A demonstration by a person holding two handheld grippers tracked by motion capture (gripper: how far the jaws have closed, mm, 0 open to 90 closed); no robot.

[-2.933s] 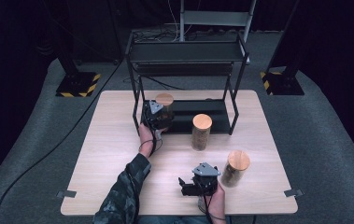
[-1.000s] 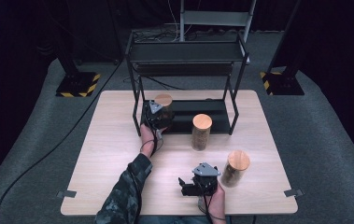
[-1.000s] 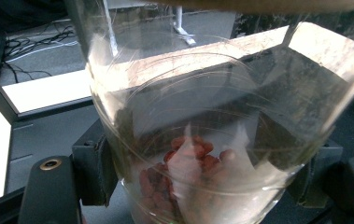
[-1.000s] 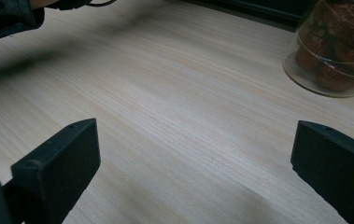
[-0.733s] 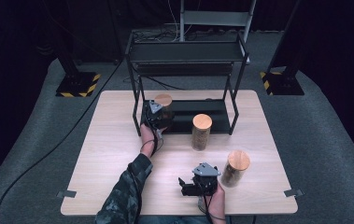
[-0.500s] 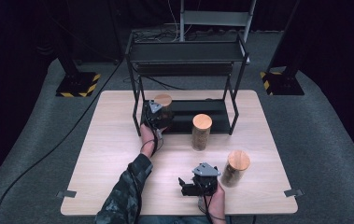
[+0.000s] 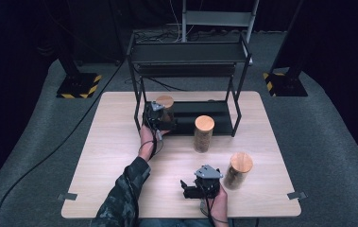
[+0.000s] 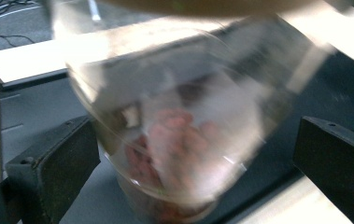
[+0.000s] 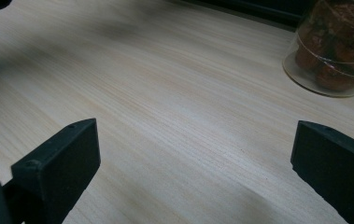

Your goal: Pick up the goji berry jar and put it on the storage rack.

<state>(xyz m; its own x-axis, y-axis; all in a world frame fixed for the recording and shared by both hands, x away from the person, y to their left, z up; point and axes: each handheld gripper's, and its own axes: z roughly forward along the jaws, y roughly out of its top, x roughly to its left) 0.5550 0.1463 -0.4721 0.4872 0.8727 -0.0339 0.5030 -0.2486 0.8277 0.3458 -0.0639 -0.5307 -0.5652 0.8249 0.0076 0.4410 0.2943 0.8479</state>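
On the pale wooden table the whole left half lies bare, and there is more open board along the near edge between the person's two arms. A black two-tier metal rack stands at the far middle, its legs fencing in a low black shelf. Three cork-lidded glass jars are out: one jar at the rack's left front leg over the low shelf, a second jar on the table just in front of the rack, and a third jar near the right front corner.

The left gripper reaches forward on a stretched, camouflage-sleeved arm, jaws spread either side of the first jar, which looks tilted and blurred. Contact can't be made out. The right gripper rests low by the near edge, jaws wide apart over bare wood, just beside the third jar.
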